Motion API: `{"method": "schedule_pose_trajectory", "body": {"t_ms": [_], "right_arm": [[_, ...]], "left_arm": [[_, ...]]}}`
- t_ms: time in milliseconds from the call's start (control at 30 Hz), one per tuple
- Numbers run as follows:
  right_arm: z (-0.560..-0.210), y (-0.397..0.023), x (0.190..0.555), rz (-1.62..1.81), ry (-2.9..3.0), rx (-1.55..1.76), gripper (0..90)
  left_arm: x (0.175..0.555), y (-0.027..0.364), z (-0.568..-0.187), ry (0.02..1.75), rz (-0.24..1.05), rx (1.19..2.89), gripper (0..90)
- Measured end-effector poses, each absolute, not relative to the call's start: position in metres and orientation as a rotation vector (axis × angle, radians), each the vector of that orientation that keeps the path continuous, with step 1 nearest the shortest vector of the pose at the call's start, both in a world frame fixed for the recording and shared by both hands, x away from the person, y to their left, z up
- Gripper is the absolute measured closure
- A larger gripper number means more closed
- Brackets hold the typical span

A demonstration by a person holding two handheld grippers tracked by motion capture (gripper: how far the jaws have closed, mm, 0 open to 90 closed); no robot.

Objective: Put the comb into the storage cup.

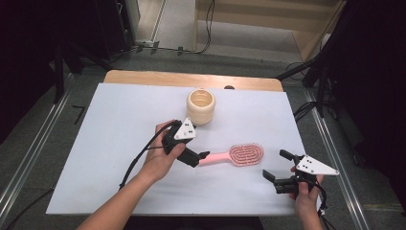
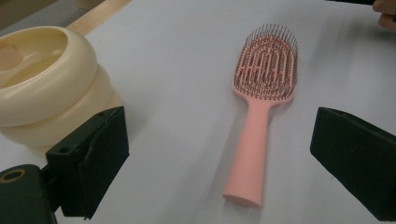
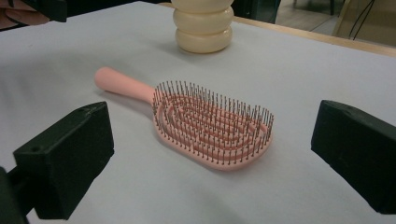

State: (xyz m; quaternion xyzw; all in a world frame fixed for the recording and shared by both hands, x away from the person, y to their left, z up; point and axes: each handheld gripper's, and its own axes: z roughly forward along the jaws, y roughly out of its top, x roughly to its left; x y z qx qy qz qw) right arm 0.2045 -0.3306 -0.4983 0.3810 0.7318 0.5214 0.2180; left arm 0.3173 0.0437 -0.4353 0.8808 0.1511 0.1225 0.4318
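The white tabletop [image 1: 110, 143] takes up the middle of the high view, with a strip of bare wood at its far edge. Little of the work looks done: the pink hairbrush [image 1: 237, 155] lies flat, bristles up, just right of the centre of that frame, handle pointing left, and nothing grips it yet.

The cream ribbed cup [image 1: 200, 106] stands upright in the upper middle, apart from the brush and empty as far as its open mouth shows. It seems the likely place for the brush, though that is only a guess.

The left gripper [image 1: 203, 155] sits at centre frame with its jaws at the end of the handle. In the left gripper view the jaws stand released, wide apart, the handle end [image 2: 243, 186] lying low between them and touching neither. The cup [image 2: 46, 88] bulks at the upper left, close to the left-hand jaw, and could be nudged during the grasp.

The right gripper [image 1: 277, 166] hovers at the lower right, jaws spread and empty, near the brush head [image 3: 212, 128] but clear of it.

Left to do: close on the handle, lift, and carry. The handle's low, flat lie may make the pinch awkward.
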Motion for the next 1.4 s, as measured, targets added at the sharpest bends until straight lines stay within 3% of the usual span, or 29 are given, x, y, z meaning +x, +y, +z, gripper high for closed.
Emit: {"method": "schedule_pose_trajectory", "body": {"t_ms": [667,933,1167,1400], "right_arm": [[-0.499,-0.329,0.206,1.445,2.038,1.052,0.0],[-0.5,-0.329,0.207,1.447,2.041,1.044,0.0],[-0.5,-0.329,0.207,1.446,2.045,1.044,0.0],[-0.501,-0.329,0.207,1.448,2.047,1.043,0.0]], "left_arm": [[0.327,0.009,-0.449,0.322,0.21,2.334,4.8],[0.329,-0.01,-0.461,0.319,0.195,2.471,13.5],[0.334,-0.021,-0.468,0.335,0.162,2.526,15.3],[0.333,-0.033,-0.473,0.311,0.168,2.596,31.0]]}}
